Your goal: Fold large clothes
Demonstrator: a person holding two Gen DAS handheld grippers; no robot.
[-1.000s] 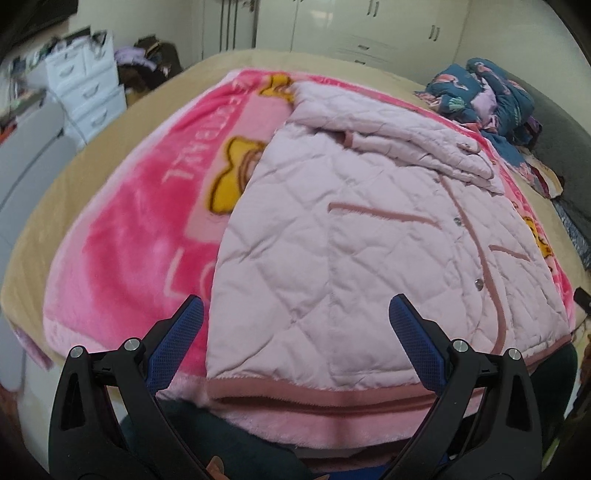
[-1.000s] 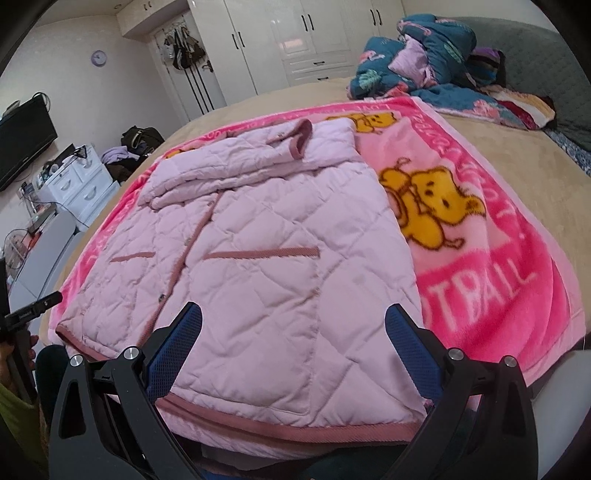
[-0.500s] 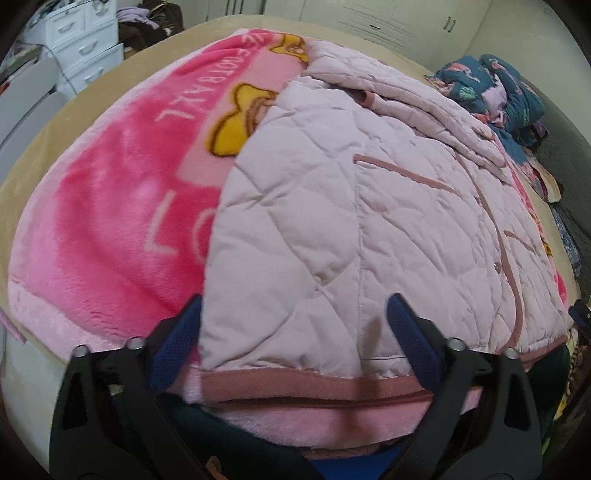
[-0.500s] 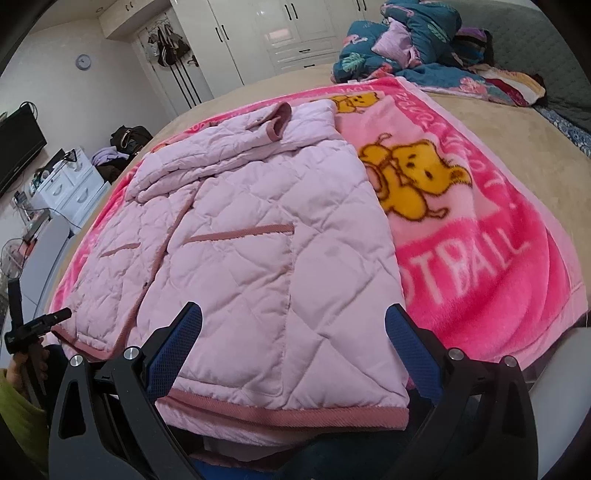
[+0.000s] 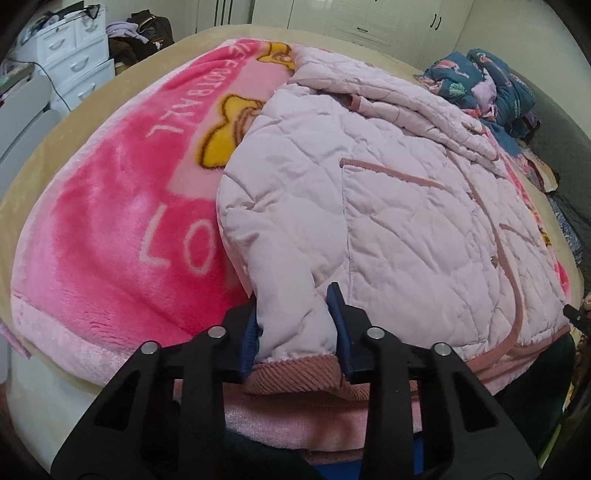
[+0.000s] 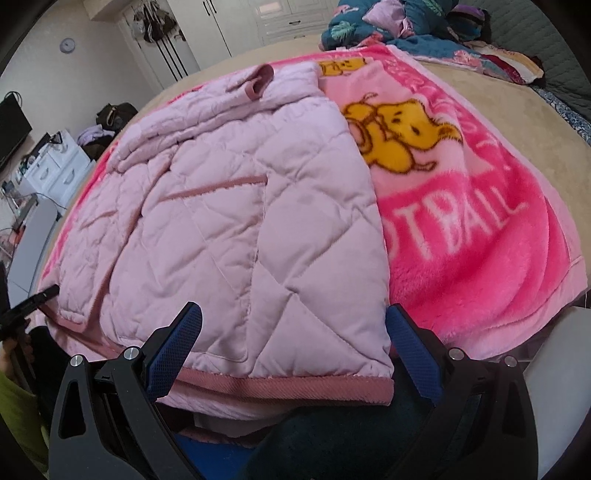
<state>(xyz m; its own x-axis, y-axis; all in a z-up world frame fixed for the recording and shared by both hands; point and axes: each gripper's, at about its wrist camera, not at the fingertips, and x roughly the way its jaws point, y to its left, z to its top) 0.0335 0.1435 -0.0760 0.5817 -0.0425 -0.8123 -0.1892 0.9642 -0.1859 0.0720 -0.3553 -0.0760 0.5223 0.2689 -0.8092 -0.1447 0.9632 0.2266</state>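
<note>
A pale pink quilted jacket (image 5: 388, 206) lies flat on a pink cartoon blanket (image 5: 110, 221) on a bed, its sleeves folded across the top and its ribbed hem toward me. My left gripper (image 5: 295, 314) is shut on the jacket's near left hem corner, with the fabric bunched between the blue pads. In the right wrist view the jacket (image 6: 240, 221) fills the middle. My right gripper (image 6: 291, 332) is open, its fingers straddling the near right hem corner without pinching it.
A pile of dark floral bedding (image 6: 406, 22) lies at the far end of the bed. White drawers (image 5: 74, 51) stand to the left. White wardrobes (image 6: 240, 22) line the back wall. The blanket (image 6: 480, 221) spreads to the right.
My left gripper has moved in and shut on the jacket's hem corner, bunching it. My right gripper has moved closer to the right hem corner and stays open.
</note>
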